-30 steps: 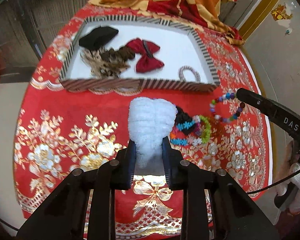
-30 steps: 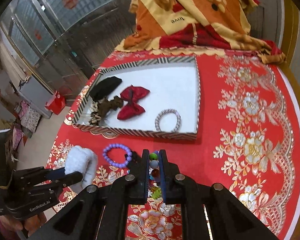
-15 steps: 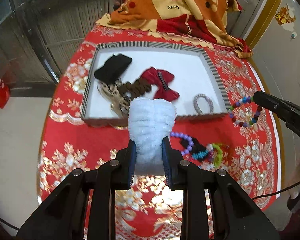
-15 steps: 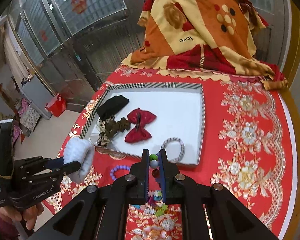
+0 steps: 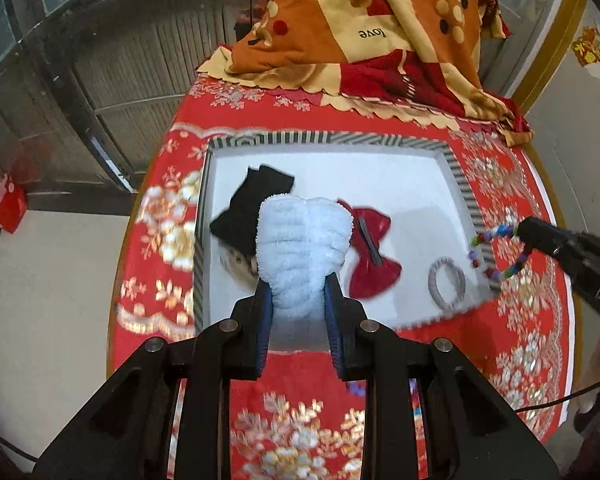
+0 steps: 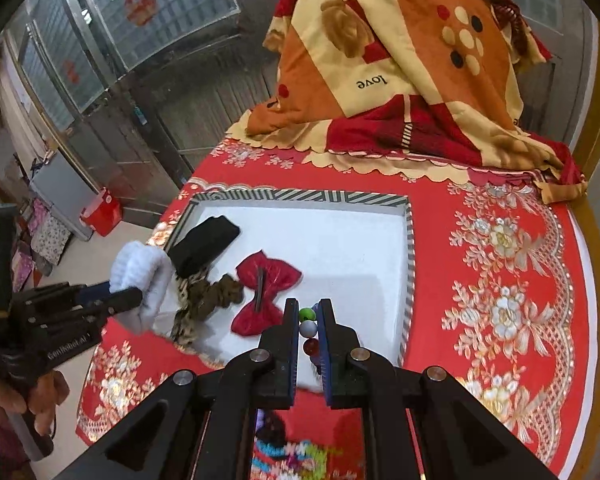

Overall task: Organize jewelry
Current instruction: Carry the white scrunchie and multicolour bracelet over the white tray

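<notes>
My left gripper (image 5: 298,292) is shut on a fluffy white scrunchie (image 5: 304,248) and holds it above the near left part of the striped tray (image 5: 332,138). The same scrunchie (image 6: 140,276) shows at the left of the right wrist view. My right gripper (image 6: 308,312) is shut on a multicoloured bead bracelet (image 6: 308,326), which hangs over the tray's near right edge (image 5: 496,256). In the tray lie a black hair piece (image 5: 256,200), a red bow (image 5: 374,256), a grey ring bracelet (image 5: 446,280) and a brown scrunchie (image 6: 216,292).
A folded orange and red blanket (image 5: 380,40) is piled on the table's far end behind the tray. Colourful hair ties (image 6: 288,452) lie on the red cloth under my right gripper. The table drops off on the left, and a red bin (image 5: 6,204) stands on the floor there.
Both grippers have moved forward from the near cloth to over the tray, each carrying its item. The hair ties left on the cloth have slid back under the grippers.
</notes>
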`<state>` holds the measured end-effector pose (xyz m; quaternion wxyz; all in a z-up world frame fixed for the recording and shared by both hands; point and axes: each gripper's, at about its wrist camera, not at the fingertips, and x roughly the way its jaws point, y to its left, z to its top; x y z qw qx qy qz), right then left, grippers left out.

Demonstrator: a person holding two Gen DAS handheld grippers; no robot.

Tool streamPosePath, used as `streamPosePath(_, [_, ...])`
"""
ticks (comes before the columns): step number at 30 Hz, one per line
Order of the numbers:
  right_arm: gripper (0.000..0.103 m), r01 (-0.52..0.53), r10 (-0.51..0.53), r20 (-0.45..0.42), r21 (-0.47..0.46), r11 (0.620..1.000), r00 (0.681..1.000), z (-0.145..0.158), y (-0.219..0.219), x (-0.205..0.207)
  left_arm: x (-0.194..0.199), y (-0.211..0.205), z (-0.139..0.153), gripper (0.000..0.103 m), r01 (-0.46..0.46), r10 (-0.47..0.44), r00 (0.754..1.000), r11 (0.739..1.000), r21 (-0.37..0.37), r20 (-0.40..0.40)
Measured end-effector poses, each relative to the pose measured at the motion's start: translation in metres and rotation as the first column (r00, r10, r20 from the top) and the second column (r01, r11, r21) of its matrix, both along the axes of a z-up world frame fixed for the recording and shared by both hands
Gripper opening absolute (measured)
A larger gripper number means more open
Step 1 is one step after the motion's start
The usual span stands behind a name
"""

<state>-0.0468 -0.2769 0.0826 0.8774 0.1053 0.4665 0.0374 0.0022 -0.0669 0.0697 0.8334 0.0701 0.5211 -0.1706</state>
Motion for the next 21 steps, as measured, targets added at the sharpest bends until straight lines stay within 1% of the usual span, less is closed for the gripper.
streamPosePath(4, [0.009,0.005,-0.004,-0.034,0.011,1.000,0.999,-0.014,0.001,0.026,0.036,-0.008,-0.007,0.023,0.009,-0.009,0.999,1.000,-0.014,-0.037])
streamPosePath(7, [0.009,0.000,0.001,-0.058,0.021,1.000,0.998,-0.024,0.005,0.042,0.056,-0.018,-0.014,0.023,0.026,-0.027,0.998,1.000,-0.017,-0.054])
streamPosePath(13, [0.009,-0.012,0.017,-0.085,0.061,0.998,0.996,-0.036,0.009,0.070,0.086,-0.042,-0.031,0.023,0.053,-0.053,0.996,0.999,0.000,-0.073])
streamPosePath(21, [0.009,-0.032,0.039,-0.088,0.078,0.996,0.995,-0.051,0.005,0.112,0.117,-0.059,-0.057,0.023,0.042,-0.040,0.993,0.999,0.018,-0.111])
